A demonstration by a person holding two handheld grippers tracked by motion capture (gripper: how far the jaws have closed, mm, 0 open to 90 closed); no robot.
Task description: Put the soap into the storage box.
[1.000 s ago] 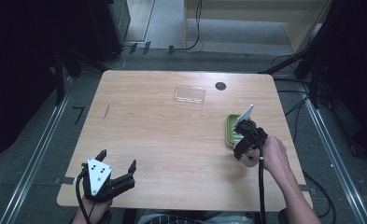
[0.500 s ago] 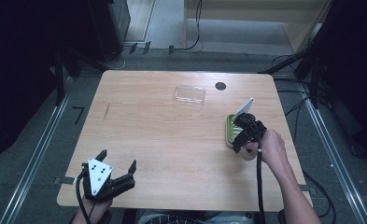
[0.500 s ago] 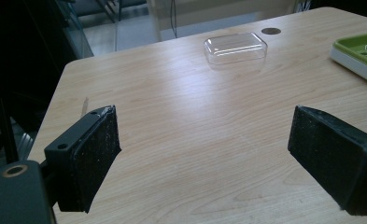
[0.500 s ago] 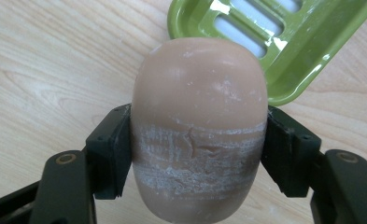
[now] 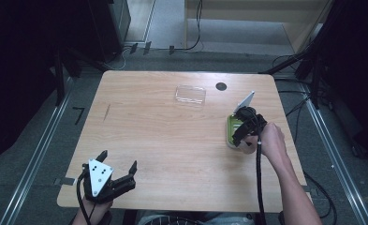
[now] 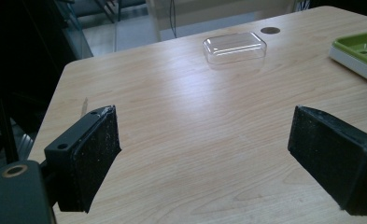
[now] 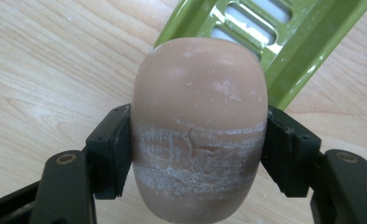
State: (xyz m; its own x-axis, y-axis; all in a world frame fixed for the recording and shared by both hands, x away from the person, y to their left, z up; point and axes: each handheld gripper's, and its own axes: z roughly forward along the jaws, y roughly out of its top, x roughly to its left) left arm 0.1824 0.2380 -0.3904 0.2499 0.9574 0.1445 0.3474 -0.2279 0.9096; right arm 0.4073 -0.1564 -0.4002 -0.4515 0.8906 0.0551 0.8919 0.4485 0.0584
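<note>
A tan bar of soap (image 7: 200, 126), scuffed white across its middle, is clamped between the jaws of my right gripper (image 7: 197, 154). Behind it lies the green slotted soap dish (image 7: 274, 42) on the wooden table. In the high view that right gripper (image 5: 247, 129) hovers over the green dish (image 5: 232, 127) near the table's right edge, and the soap itself is hidden under the hand. My left gripper (image 5: 118, 171) rests at the front left corner with its jaws wide apart and nothing between them; its own view shows both black pads (image 6: 95, 154) over bare wood.
A clear plastic lid (image 5: 190, 94) lies at the back middle of the table (image 5: 163, 136), also seen as a clear lid (image 6: 235, 46) from the left gripper. A small dark round mark (image 5: 221, 86) sits beside it. Floor rails and cables surround the table.
My right gripper with the soap has shifted a little toward the table's far right, over the green dish. The left gripper has stayed where it was.
</note>
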